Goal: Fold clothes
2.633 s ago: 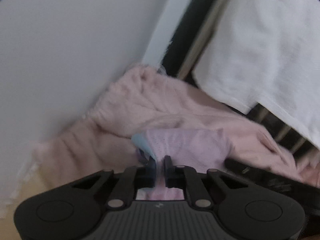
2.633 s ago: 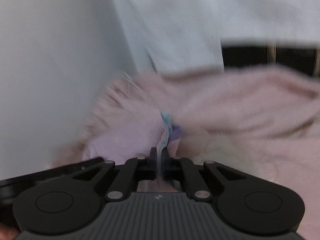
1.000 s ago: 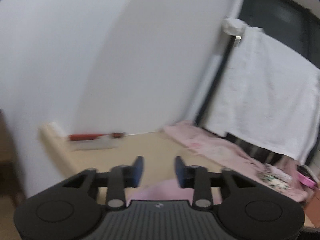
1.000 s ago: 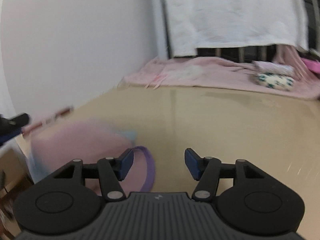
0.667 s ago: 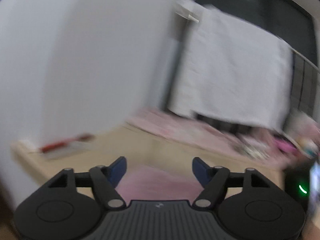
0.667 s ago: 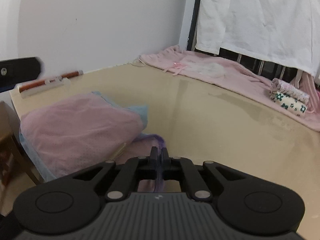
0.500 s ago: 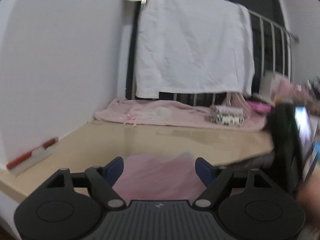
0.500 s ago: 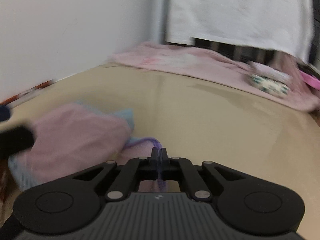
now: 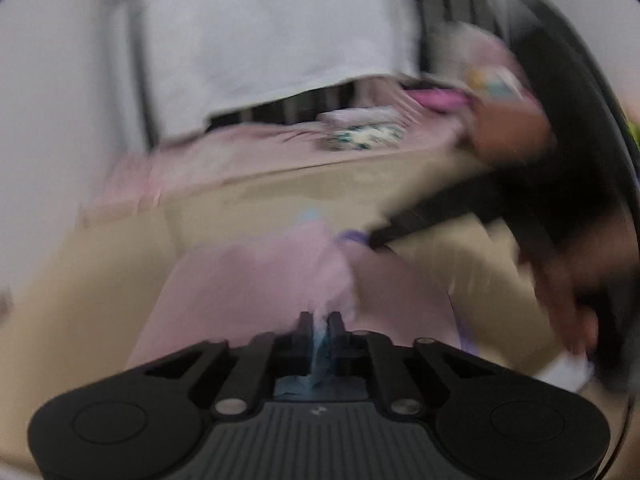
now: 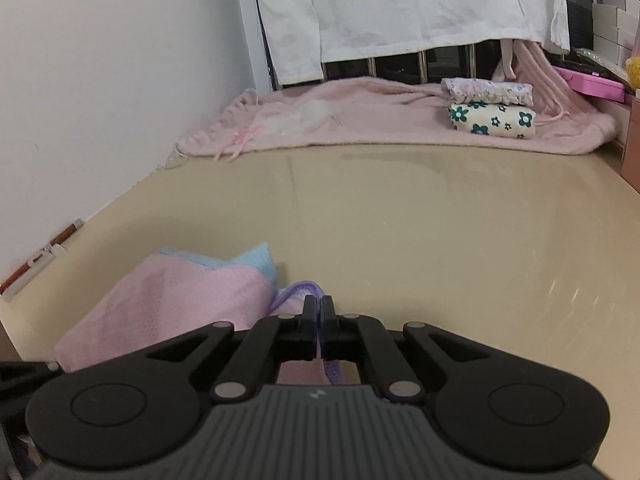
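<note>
A pink garment [image 10: 176, 300] with light blue lining and a purple trim lies bunched on the tan table [image 10: 420, 220] near its front left corner. My right gripper [image 10: 319, 307] is shut on the purple-trimmed edge [image 10: 302, 288] of the garment. In the blurred left wrist view the same pink garment [image 9: 256, 284] lies just ahead, and my left gripper [image 9: 320, 322] is shut on its blue edge. The right gripper's black body [image 9: 460, 216] reaches in from the right and touches the garment's far side.
A pink blanket [image 10: 360, 120] lies along the far edge of the table with two folded floral cloths [image 10: 490, 114] stacked on it. A white sheet [image 10: 400, 4] hangs over a rail behind. A white wall stands on the left. A red-and-white pen [image 10: 40, 258] lies at the left edge.
The folded garment was laid on the table and both grippers opened. The right gripper then shut on the purple-trimmed edge. The left gripper swung round and has now shut on the blue edge.
</note>
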Tool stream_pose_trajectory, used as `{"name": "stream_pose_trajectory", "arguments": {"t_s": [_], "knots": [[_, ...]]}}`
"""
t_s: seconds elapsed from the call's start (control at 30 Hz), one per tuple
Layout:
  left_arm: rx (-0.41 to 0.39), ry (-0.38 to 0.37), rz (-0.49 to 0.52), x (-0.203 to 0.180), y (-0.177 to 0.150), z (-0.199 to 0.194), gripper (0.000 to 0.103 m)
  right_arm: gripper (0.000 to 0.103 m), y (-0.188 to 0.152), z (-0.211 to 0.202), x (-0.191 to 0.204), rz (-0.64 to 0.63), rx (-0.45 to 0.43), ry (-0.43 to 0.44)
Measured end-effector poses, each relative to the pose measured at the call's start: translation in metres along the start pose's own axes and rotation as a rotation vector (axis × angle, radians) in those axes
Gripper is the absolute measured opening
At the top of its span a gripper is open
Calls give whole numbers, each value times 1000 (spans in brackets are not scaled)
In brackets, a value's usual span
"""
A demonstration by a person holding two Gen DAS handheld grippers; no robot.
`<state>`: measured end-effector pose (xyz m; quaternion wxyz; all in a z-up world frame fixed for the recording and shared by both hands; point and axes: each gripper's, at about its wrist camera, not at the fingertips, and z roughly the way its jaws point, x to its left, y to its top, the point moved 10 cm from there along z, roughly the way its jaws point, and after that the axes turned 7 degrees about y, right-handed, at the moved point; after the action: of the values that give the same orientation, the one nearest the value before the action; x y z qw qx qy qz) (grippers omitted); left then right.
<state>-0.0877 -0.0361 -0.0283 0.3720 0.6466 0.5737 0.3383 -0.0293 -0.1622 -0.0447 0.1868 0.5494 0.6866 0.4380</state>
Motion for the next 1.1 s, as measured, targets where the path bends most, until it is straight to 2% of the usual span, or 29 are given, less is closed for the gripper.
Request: {"name": "stream_pose_trajectory", "arguments": {"t_s": [0.07,0.13,0.33,0.37,0.4,0.43,0.47,0.5,0.53,0.57,0.6,0.63,0.67,0.7,0.73,0.8,0.83,0.87,0.9,0.93,0.97,1.0,1.1], "knots": [[-97,45,-184,43,23,-16,4,1,-3,2,-5,-12,4,-35],[-197,140,-301,88,40,-33,4,1,-6,4,-10,-34,9,-81],[-130,529,-578,231,14,-34,5,0,1,4,-28,-91,-14,-229],[-141,575,-594,241,10,-38,10,1,4,3,-33,-107,-26,-266],[-161,612,-598,246,8,-45,23,1,6,1,-38,-120,-34,-299],[-176,611,-573,242,8,-47,32,1,7,-2,-41,-119,-33,-317],[-189,594,-538,234,11,-47,47,3,8,-8,-41,-110,-38,-316],[-203,577,-502,225,13,-47,55,4,11,-17,-35,-92,-65,-286],[-216,559,-467,217,15,-48,56,5,12,-23,-23,-83,-82,-228],[-197,531,-429,208,14,-42,63,7,7,-28,-4,-88,-74,-135],[-166,498,-390,199,12,-34,74,10,3,-34,16,-92,-67,-41],[-134,465,-351,190,10,-26,78,22,-3,-38,34,-100,-56,38],[-103,433,-313,180,7,-18,81,44,-12,-36,48,-123,-35,74],[-72,399,-274,171,4,-10,81,51,-21,-33,62,-146,-14,110],[-41,366,-235,162,1,-3,81,53,-30,-31,76,-169,7,145],[21,300,-158,144,-6,11,79,51,-47,-26,100,-213,47,202],[36,276,-127,139,-10,12,78,36,-50,-21,101,-232,54,175],[44,262,-101,134,-12,14,59,20,-52,-17,100,-253,46,139],[50,250,-75,128,-12,18,12,14,-50,-16,97,-266,33,112],[65,236,-85,130,-10,24,4,5,-49,-16,93,-267,42,105],[84,220,-110,134,-7,31,0,4,-47,-16,89,-267,51,98],[83,205,-147,144,0,35,1,4,-46,-16,85,-275,60,81],[-9,264,-251,199,40,30,1,3,-41,-19,58,-348,79,-70]]}}
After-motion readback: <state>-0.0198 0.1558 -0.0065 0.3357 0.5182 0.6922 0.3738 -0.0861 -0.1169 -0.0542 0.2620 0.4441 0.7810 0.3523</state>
